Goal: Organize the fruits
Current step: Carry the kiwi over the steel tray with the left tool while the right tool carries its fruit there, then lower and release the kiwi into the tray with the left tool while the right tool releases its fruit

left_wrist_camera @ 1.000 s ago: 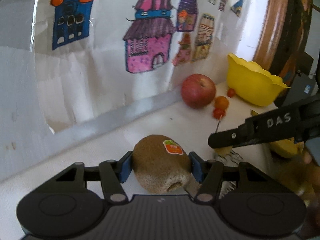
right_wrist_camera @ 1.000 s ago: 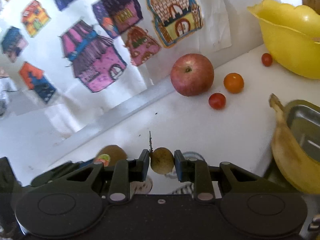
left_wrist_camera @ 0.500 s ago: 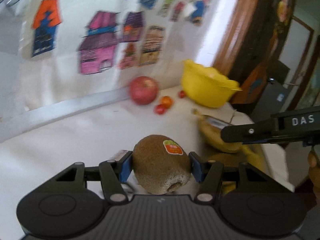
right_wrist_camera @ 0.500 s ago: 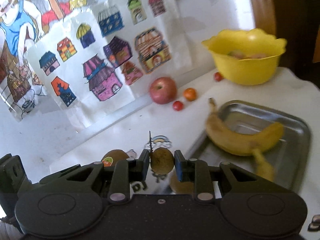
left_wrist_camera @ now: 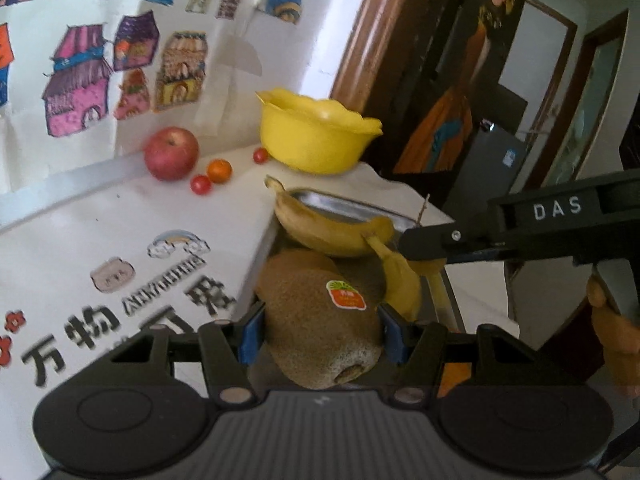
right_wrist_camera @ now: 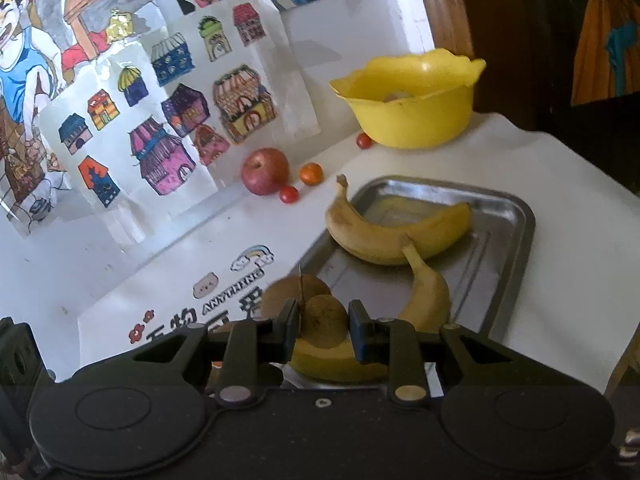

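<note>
The left gripper is clamping a large kiwi between its blue-padded fingers, which are standing about half open around the fruit's width; an orange sticker is showing on top of the kiwi. The right gripper is pinching a small brown round fruit with a thin stem sticking up, its fingers closed narrowly on it. In the left wrist view the right gripper is reaching in from the right, with the person's hand gripping its handle.

Both grippers are hovering over the near end of a metal tray that is sitting on the right part of the white tabletop. Two bananas are lying in the tray, one curved across its far left side with its tip sticking out over the rim, the other running from it toward the near edge. Another kiwi is lying in the tray just beyond the right gripper's fingers.

Farther back, against the wall, a red apple is resting on the tabletop, with a red cherry tomato and an orange one just to its right. A yellow bowl is standing at the far right, another red tomato sitting just beside its base. Children's drawings of houses are covering the wall behind the fruit.
</note>
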Demonstrator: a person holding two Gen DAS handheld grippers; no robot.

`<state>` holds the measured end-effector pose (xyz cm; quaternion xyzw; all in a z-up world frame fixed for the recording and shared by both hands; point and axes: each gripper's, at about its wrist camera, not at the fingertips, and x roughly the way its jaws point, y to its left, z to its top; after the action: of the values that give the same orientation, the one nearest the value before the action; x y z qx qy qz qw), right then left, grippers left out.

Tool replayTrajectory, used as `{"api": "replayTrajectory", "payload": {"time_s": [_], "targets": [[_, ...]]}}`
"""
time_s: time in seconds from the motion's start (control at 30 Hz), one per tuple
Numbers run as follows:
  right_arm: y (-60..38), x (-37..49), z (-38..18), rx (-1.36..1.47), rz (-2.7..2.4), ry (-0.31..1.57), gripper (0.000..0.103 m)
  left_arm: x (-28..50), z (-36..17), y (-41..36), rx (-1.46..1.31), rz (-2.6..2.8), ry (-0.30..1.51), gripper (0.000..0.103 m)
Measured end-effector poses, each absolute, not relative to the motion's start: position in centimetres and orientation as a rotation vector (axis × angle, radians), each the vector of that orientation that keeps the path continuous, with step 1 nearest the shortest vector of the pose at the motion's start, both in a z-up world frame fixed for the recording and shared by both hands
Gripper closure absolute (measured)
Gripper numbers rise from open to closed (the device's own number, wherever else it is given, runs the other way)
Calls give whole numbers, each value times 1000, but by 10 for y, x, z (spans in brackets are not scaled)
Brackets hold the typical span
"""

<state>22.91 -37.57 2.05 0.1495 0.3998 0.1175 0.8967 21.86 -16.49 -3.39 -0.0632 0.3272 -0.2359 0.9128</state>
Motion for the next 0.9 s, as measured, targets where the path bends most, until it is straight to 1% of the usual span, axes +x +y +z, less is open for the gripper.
{"api": "replayTrajectory", "payload": {"time_s": [0.53, 0.9], "targets": [[-390, 224, -2, 324, 227, 877, 74, 209, -55, -186, -99, -474, 733, 40], [-396, 221, -8, 303, 182, 897, 74, 209, -57, -188, -99, -464, 735, 40]]}}
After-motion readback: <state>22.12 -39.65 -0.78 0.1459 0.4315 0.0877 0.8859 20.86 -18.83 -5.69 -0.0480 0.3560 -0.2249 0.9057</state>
